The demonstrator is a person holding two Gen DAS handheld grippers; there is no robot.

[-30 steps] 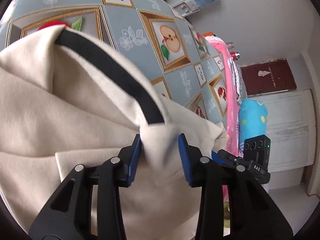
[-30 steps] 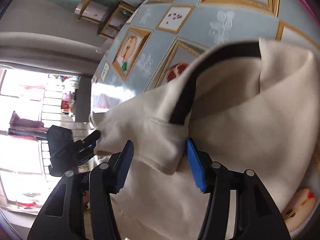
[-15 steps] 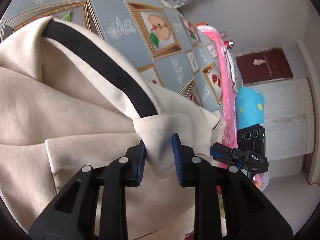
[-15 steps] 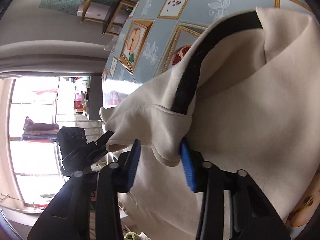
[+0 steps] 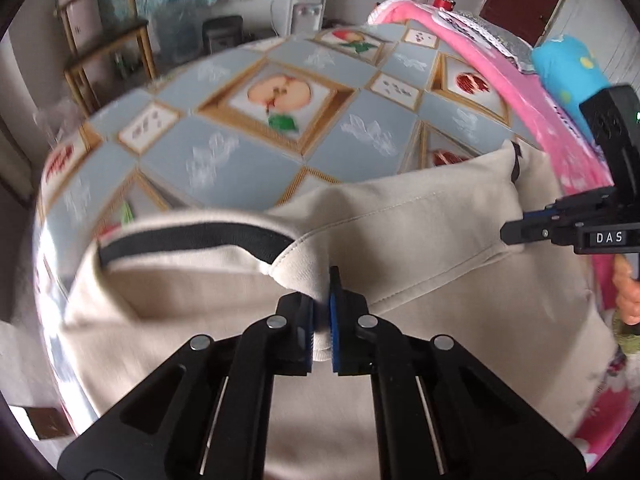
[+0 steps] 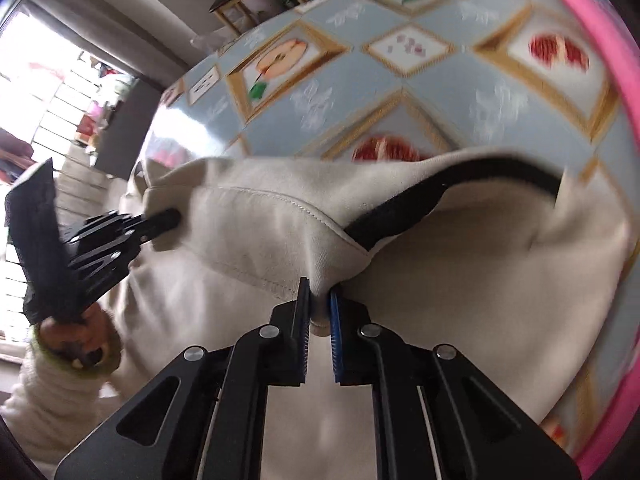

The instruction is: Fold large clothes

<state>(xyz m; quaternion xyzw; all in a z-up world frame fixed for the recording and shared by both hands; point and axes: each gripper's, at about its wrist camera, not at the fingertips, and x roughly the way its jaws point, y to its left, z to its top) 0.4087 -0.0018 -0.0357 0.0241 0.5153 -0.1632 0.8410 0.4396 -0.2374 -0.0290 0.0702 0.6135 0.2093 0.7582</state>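
A cream garment [image 5: 420, 240] with a black band [image 5: 192, 242] lies on a table with a blue fruit-print cloth [image 5: 248, 136]. My left gripper [image 5: 320, 312] is shut on a cream hem corner beside the black band. My right gripper [image 6: 319, 304] is shut on another hem corner of the garment [image 6: 248, 232], beside the black band [image 6: 420, 204]. The right gripper also shows at the right of the left wrist view [image 5: 516, 232], at the garment's far edge. The left gripper shows at the left of the right wrist view [image 6: 160, 220], its tips pushed into the cloth.
A pink blanket [image 5: 500, 76] and a blue pillow [image 5: 568, 68] lie along the table's right side. A wooden shelf [image 5: 108, 40] and a water dispenser [image 5: 308, 4] stand behind the table. A bright window [image 6: 48, 80] is at the left of the right wrist view.
Both grippers have closed from open onto the cream hem corners. Both views have swung round, and more of the table and room behind now shows.
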